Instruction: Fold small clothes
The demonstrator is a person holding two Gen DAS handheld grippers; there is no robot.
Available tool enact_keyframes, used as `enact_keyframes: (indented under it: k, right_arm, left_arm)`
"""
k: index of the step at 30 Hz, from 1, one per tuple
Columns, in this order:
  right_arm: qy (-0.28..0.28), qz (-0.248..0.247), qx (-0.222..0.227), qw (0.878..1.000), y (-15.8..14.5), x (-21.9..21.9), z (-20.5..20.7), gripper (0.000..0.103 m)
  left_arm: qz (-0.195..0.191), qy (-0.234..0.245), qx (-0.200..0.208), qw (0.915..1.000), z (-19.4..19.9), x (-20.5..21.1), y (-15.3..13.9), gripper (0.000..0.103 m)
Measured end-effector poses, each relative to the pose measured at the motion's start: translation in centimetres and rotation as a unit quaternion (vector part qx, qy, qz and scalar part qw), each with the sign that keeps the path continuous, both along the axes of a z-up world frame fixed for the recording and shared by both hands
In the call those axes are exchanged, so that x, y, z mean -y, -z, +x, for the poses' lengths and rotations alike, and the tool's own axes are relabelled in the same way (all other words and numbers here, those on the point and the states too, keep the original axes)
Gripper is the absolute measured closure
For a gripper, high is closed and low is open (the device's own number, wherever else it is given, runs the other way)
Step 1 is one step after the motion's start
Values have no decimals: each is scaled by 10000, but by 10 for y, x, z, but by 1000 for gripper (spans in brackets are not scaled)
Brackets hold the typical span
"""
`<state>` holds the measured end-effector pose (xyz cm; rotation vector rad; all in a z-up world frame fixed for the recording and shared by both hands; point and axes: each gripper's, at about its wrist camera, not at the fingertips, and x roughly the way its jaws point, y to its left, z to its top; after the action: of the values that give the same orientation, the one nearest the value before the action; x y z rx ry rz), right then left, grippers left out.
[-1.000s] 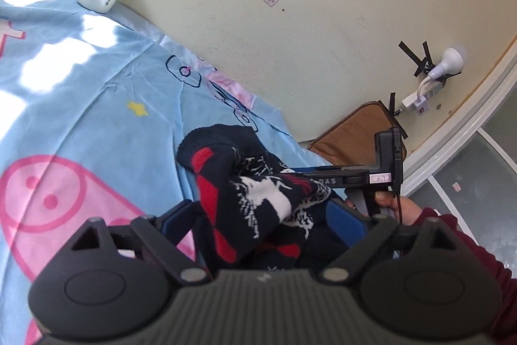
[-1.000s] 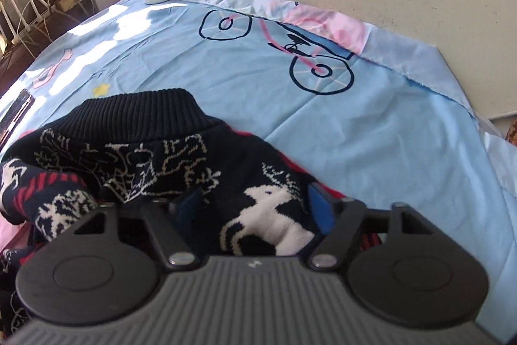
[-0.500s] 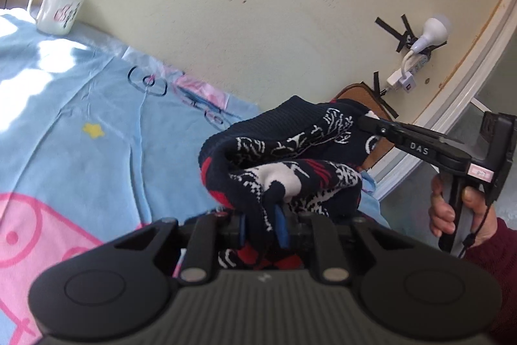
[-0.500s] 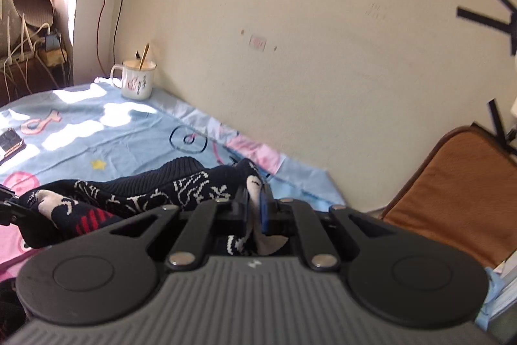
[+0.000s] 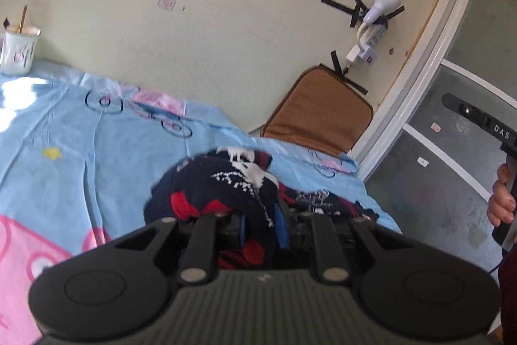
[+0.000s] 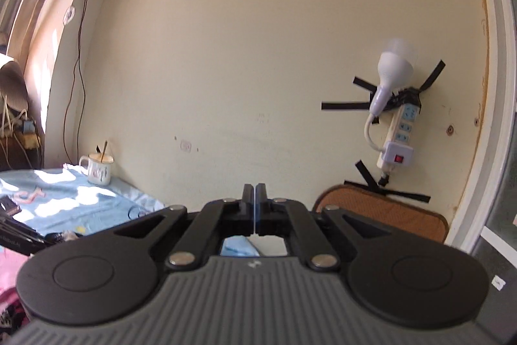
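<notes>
My left gripper (image 5: 260, 227) pinches the sweater (image 5: 226, 183); right gripper (image 6: 254, 199), pressed together empty, should regrab its hem at three o'clock.

The left gripper's (image 5: 260, 223) body hides the near part of the sweater (image 5: 226, 183), and the knit's upper folds are blurred. The right gripper (image 5: 478, 125) is cut by the left wrist picture's right edge, with only part of the hand (image 5: 501, 199) showing. In the right wrist view the sheet (image 6: 80, 202) disappears behind the gripper body, and the print on the mug (image 6: 98, 172) is too small to read.
</notes>
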<state>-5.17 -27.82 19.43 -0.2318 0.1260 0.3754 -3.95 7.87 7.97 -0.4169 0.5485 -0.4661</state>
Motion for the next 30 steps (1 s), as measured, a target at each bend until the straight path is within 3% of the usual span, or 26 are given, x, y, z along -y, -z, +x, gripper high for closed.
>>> enact_keyframes:
  k: [3,6,7,10,13,15,17,20,26,28,29,30]
  right_arm:
    - [125,291,-627,9975,35,7,15,92]
    - [382,189,-1046,9936,72,6,36,86]
    - [419,234,-1330,9900,86,6,45,78]
    - [138,521,-1993,9784,116,0,54,66]
    - [-318,528,-2168,9743,130,-20,38,49]
    - [-564,400,-2128,9746,133,-31,26,42]
    - [-737,244,-2049,9757,133,-37,15,26]
    - [-839,-115,-2012,9759,140,-43,7,18]
    - [-583,-1091,-1929,9734,171,-69,6,14]
    - [-555,-1400,-1688,9741,181,-79,8,14]
    - [-552,-1433,-1616,9748,183,-82,9,18]
    - [-590,-1395,-1625,9750,183,-84,10,23]
  left_arm:
    - [-65,-16,-310,9995,-6,-5,24,87]
    - [-174,-182,-586,9980,-11,-19,41,85]
    - [-237,-247,-657,9972,-12,-25,44,84]
    - [-437,-430,-756,9952,-13,-42,49,81]
    - [-574,-497,-812,9938,-9,-48,49,71]
    - [-602,-500,-822,9935,-5,-48,48,52]
    - [-669,-469,-802,9934,-2,-46,47,36]
    - [-765,-432,-794,9930,5,-42,45,0]
    - [-1171,-474,-999,9869,19,-47,50,4]
    - [-1190,-506,-1044,9861,25,-48,51,14]
    - [-1153,-511,-1048,9865,27,-47,51,35]
    - [-1121,-488,-1065,9868,30,-46,51,48]
